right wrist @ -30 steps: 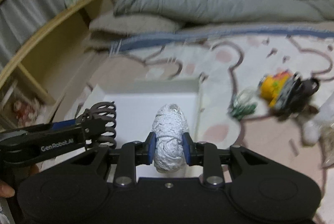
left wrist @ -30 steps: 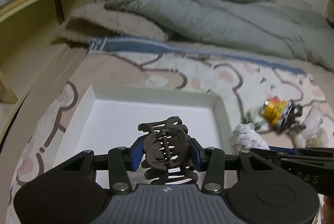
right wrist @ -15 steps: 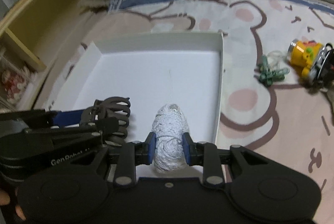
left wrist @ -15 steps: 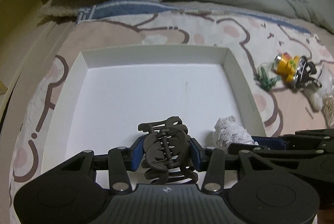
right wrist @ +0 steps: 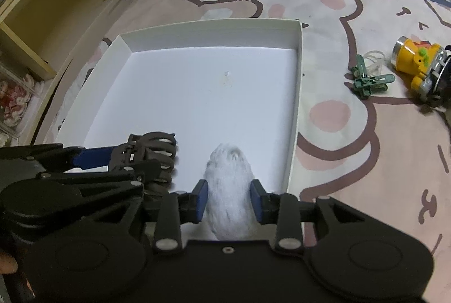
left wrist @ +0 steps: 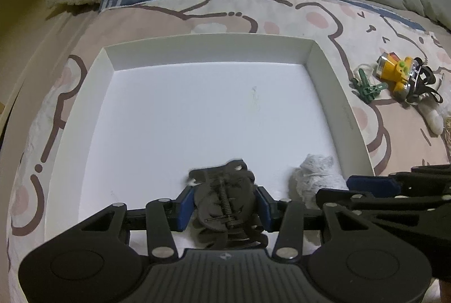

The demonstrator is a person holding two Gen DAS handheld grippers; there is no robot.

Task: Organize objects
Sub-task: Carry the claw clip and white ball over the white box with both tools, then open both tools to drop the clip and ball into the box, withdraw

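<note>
**A:** Where do your two loads sit against the box?

**B:** Both are low over the near end of the white box. Your left gripper has the dark hair claw between its blue pads, the claw's spring axis running from 6 to 12 o'clock along the fingers. Your right gripper has the white yarn bundle between its pads, long axis also 6 to 12 o'clock, with the box's right wall at 3 o'clock, just beside it.

**A:** How are the tongs set?

**B:** The left ones pinch the claw from both sides. The right ones have just been opening, the bundle between them; the pads look barely touching its sides, so you seem to be letting go. The bundle appears to rest on the box floor.

**A:** What waits outside?

**B:** At 2 o'clock on the bedsheet: a green clip and a yellow toy, nearer your right hand.
</note>
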